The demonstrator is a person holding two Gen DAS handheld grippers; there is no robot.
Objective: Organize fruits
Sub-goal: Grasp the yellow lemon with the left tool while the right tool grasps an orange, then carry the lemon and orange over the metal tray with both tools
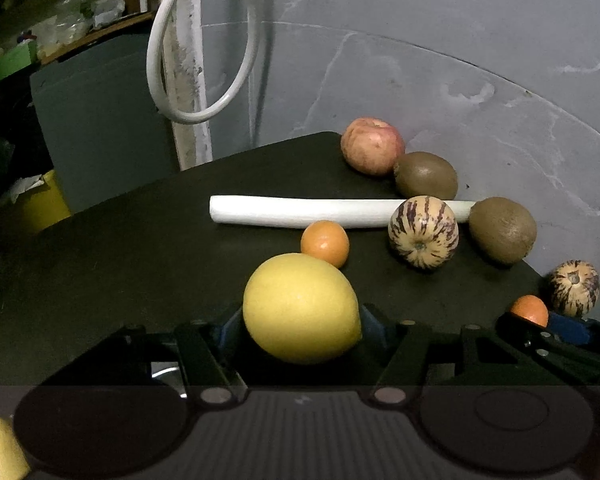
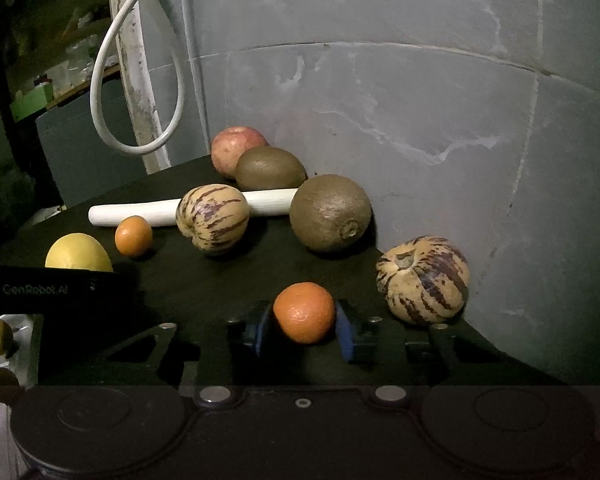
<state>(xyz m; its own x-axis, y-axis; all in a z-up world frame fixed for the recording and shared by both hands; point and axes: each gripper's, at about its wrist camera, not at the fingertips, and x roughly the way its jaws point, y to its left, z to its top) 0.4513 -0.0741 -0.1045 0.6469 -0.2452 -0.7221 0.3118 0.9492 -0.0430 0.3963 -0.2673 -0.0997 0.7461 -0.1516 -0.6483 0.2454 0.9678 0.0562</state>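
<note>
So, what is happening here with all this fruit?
A person is sorting fruit on a dark table with two handheld tools. The left tool is closed on a lemon, and the right tool is closed on a small orange. The kiwis, striped melons, an apple and another orange lie untouched.
</note>
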